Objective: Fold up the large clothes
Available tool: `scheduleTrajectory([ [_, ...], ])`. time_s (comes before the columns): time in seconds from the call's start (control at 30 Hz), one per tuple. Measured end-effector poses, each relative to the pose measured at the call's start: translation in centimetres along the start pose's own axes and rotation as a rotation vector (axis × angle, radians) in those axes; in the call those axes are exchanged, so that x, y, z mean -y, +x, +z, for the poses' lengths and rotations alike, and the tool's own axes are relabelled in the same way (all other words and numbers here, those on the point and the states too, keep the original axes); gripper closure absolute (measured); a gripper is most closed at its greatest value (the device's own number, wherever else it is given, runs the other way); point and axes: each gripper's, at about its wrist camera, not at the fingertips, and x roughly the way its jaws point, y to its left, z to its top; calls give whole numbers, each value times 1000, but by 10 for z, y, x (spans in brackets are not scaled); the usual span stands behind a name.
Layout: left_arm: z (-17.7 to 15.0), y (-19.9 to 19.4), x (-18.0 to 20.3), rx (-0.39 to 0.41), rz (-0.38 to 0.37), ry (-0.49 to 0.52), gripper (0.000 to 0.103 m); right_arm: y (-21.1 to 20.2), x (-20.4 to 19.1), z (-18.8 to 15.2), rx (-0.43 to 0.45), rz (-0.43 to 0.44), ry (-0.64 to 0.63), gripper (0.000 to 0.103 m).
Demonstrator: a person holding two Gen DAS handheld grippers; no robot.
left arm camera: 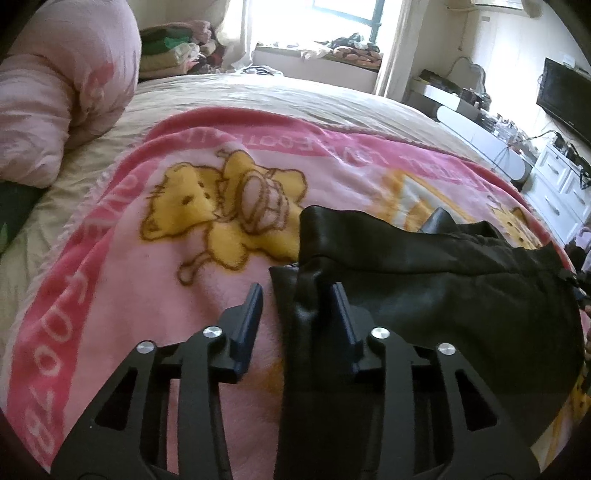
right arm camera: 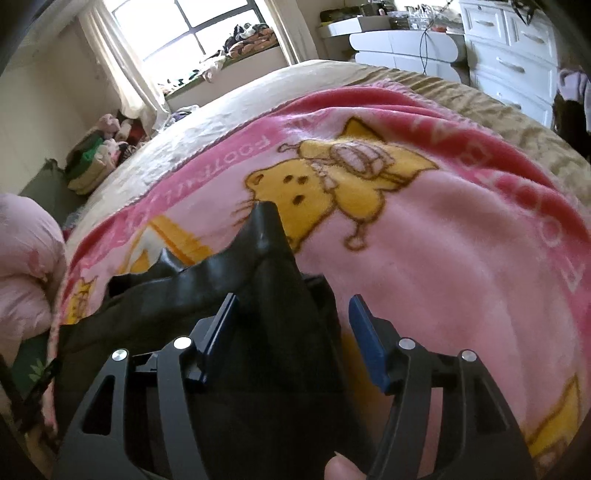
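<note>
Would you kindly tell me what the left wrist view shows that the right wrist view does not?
Only the left wrist view shows the black television on the wall and the left gripper, open astride the black garment's edge. Only the right wrist view shows the right gripper, open, and a fingertip. Both share the garment, pink cartoon blanket, window and white drawers.

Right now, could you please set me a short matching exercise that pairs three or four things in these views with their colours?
Things:
1. garment between the left gripper fingers
2. blanket
3. bear print
4. drawer unit

Colours:
A. yellow
B. white
C. black
D. pink

Pairs: 1-C, 2-D, 3-A, 4-B
</note>
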Motion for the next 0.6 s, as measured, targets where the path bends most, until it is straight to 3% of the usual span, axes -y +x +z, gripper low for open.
scheduleTrajectory([
  [0.17, -1, -12, 0, -2, -3, -27, 47, -23, 9, -14, 1, 62, 9, 31],
  [0.4, -2, -41, -3, 10, -34, -69, 12, -56, 11, -38, 7, 70, -56, 16],
  [0.6, -10, -61, -13, -29, -118, -148, 9, -72, 18, -59, 4, 98, -41, 12],
])
